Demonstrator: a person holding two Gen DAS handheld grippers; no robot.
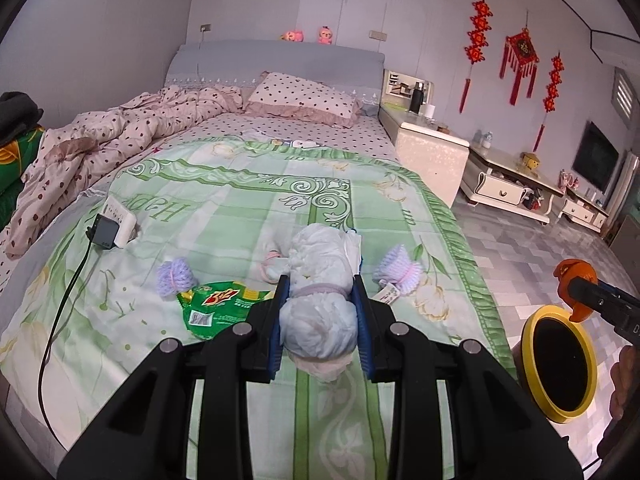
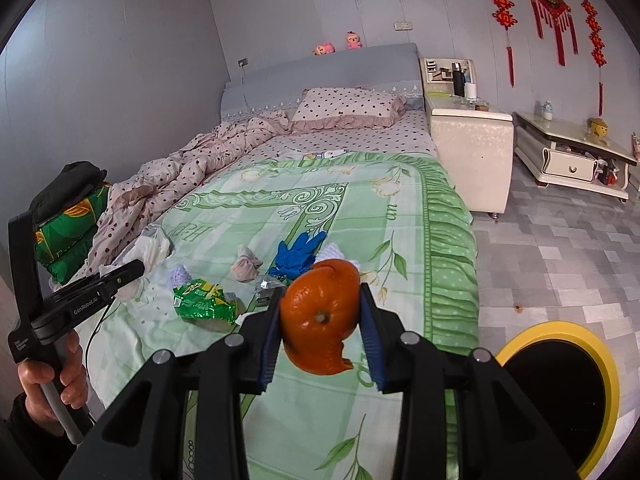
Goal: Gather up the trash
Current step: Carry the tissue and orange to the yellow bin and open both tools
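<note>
My left gripper (image 1: 320,292) is shut on a rolled white diaper (image 1: 320,280) and holds it above the green bedspread (image 1: 240,208). My right gripper (image 2: 322,320) is shut on an orange peel (image 2: 320,316), held over the bed's right side. In the left wrist view the peel (image 1: 576,284) hangs just above the yellow-rimmed trash bin (image 1: 560,364). The bin (image 2: 560,392) stands on the floor right of the bed. A green snack wrapper (image 2: 202,300), a blue glove (image 2: 298,256), a silver wrapper (image 2: 266,283) and small tied bundles (image 2: 246,266) lie on the bedspread.
A charger and power strip (image 1: 116,224) with a black cable (image 1: 60,312) lie at the bed's left. A pink dotted duvet (image 1: 100,136) is bunched at the far left. A white nightstand (image 2: 472,148) and low cabinet (image 2: 572,152) stand to the right on the tiled floor (image 2: 560,248).
</note>
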